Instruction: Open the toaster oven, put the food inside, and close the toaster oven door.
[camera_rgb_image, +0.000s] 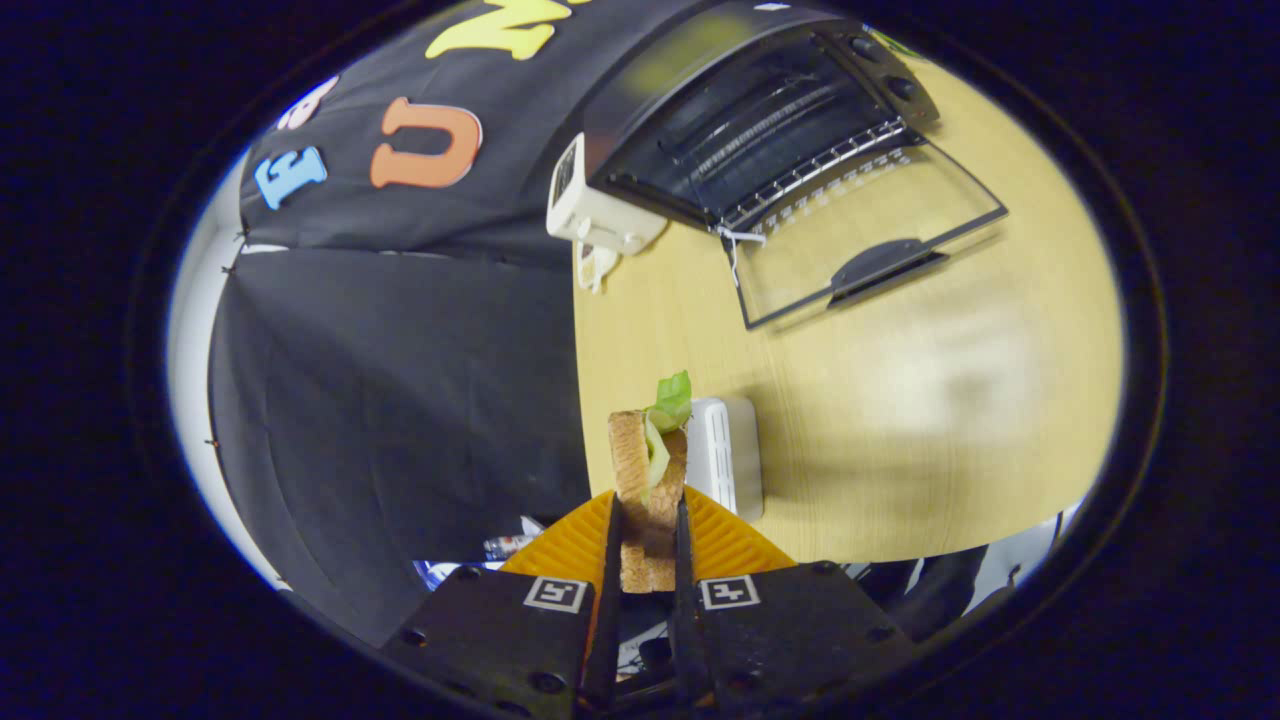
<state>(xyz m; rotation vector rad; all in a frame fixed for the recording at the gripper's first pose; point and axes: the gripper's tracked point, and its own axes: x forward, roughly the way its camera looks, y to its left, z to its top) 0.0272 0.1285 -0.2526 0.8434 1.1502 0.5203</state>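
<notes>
Now carrying: sandwich (648, 478) pinched between my fingers (611, 560), lifted over the table (900, 420).
Well beyond them the oven (760, 120) stands with its door (870, 235) already dropped open; loading the food and closing remain.

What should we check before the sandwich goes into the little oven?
1. Gripper shut on the sandwich, both fingers pressing: ok.
2. Toaster oven door folded down open: ok.
3. Wire rack showing at the oven mouth: ok.
4. Wooden table bare between sandwich and door: ok.
5. Lettuce poking out the far end, may slip: cannot tell.
6. White tray behind the sandwich, out of the path: ok.
</notes>
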